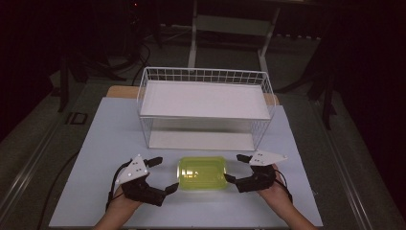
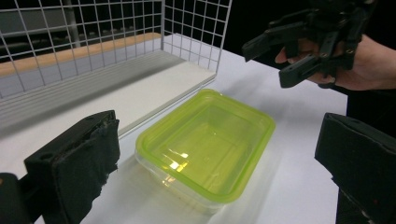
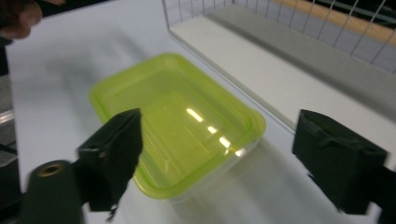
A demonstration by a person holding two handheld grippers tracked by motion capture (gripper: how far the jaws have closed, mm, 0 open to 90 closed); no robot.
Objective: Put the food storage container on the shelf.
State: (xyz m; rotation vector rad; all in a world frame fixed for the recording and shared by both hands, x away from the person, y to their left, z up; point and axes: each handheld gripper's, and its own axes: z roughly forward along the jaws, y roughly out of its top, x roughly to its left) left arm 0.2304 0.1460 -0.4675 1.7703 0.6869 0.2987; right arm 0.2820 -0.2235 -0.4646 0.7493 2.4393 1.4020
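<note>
A clear container with a yellow-green lid [image 1: 202, 173] lies flat on the white table, near the front edge. My left gripper [image 1: 165, 173] stands open just left of it, its jaws wide apart and off the lid. On the other side my right gripper [image 1: 234, 167] is open too, with its fingertips close to the container's right end. In the left gripper view the container [image 2: 205, 144] lies ahead between the black jaws of my left gripper [image 2: 223, 135], with the right gripper [image 2: 268, 63] beyond. In the right gripper view my right gripper [image 3: 224, 135] frames the lid [image 3: 173, 121], touching nothing.
A white wire basket shelf [image 1: 143, 91] stands behind the container, with a white board on top and another at its base. Bare white tabletop [image 1: 105, 143] lies to either side. Dark floor and table legs surround the table.
</note>
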